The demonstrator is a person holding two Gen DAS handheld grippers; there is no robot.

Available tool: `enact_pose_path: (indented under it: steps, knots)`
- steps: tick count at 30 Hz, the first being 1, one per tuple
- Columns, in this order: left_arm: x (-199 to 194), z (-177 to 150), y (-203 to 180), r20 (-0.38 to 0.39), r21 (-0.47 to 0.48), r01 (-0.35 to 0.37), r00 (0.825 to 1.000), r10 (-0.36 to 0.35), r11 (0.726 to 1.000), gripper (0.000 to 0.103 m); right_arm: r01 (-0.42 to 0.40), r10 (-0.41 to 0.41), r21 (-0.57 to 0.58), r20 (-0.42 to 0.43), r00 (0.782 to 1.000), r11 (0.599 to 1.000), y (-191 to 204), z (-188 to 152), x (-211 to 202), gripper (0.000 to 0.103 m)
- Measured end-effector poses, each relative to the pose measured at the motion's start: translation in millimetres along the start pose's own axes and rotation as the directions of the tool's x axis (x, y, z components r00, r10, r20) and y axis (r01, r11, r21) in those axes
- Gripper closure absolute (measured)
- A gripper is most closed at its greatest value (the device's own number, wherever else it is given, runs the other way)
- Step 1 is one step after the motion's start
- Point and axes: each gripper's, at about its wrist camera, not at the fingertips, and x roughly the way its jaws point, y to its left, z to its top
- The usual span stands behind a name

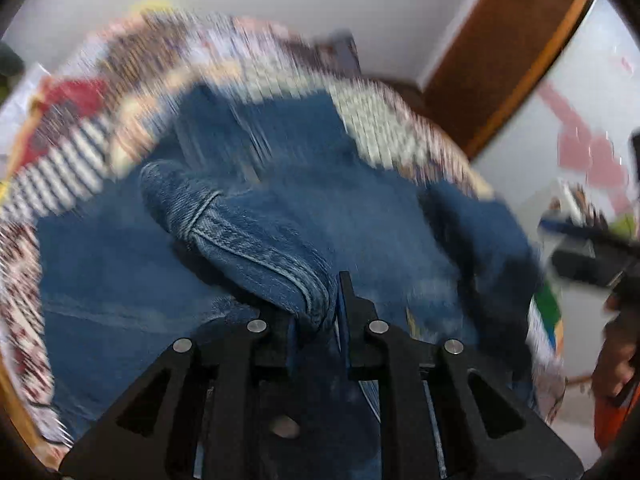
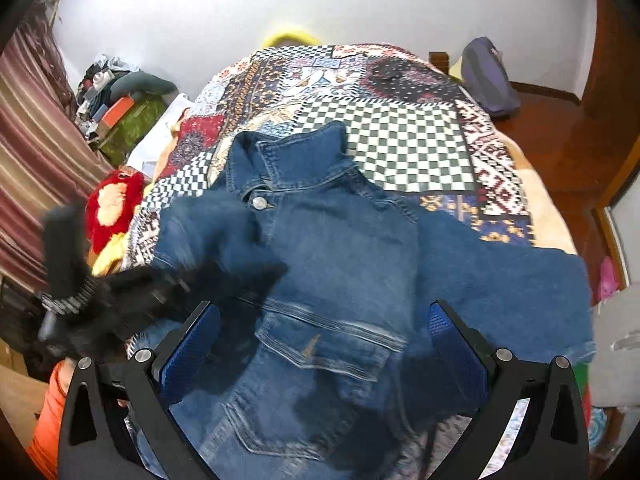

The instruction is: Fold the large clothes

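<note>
Denim, blue and faded along its stitched seams, is seen clamped in the left gripper (image 1: pixel 320 312) only through the left wrist view, where a thick hemmed fold of the jacket (image 2: pixel 332 248) is pinched between the nearly closed jaws; the surroundings there are blurred. In the right wrist view the whole garment is shown spread on a patchwork bedspread (image 2: pixel 400 140) of checks and florals, its long axis running from the collar at the far end toward the camera, a metal button (image 2: pixel 259 202) at the neck. The right gripper (image 2: pixel 324 340) is held open above it, blue ribbed pads wide apart.
</note>
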Motion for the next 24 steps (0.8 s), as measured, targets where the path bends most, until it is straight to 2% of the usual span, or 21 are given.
enact_pose_path:
  steps: [2,5,8,11,13,15,17,20,24]
  knots:
    - [15,-13,-4,-0.067,-0.017,0.003,0.998,-0.005,1.000,0.079,0.020,-0.020,-0.014,-0.005,1.000,1.000,-3,-4,-1,0.000]
    - [11,-32,-2,-0.096,-0.054,0.034,0.995,-0.039,0.998,0.059,0.040,-0.041,-0.037,-0.018,0.999,0.998,-1,-7,3,0.000]
    - [-12,-40,7,-0.065,-0.057,0.051,0.996,-0.054,0.997,0.051,0.041,-0.043,-0.069,-0.022,0.999,0.997,10,-7,7,0.000]
    - [-42,-47,23,0.000,-0.072,-0.009,1.000,0.009,0.997,0.036,0.027,-0.029,-0.115,-0.022,0.999,0.993,31,-4,12,0.000]
    - [-64,-52,39,0.039,-0.100,-0.008,0.999,0.012,0.995,0.031,0.007,-0.011,-0.150,-0.025,1.000,0.989,49,-3,18,0.000]
    - [-82,-57,59,0.071,-0.129,-0.044,0.996,0.054,0.991,0.023,-0.012,0.006,-0.184,-0.031,0.999,0.983,67,0,26,0.000]
    - [-97,-62,81,0.101,-0.159,-0.126,0.985,0.143,0.979,0.014,-0.026,0.019,-0.209,-0.036,0.999,0.978,85,2,36,0.000]
    - [-108,-70,112,0.094,-0.209,-0.229,0.963,0.253,0.951,0.013,-0.039,0.022,-0.233,-0.075,0.997,0.972,111,6,64,0.000]
    - [-105,-84,155,0.051,-0.255,-0.312,0.941,0.335,0.915,0.013,-0.016,-0.020,-0.283,-0.125,0.992,0.959,143,11,109,0.000]
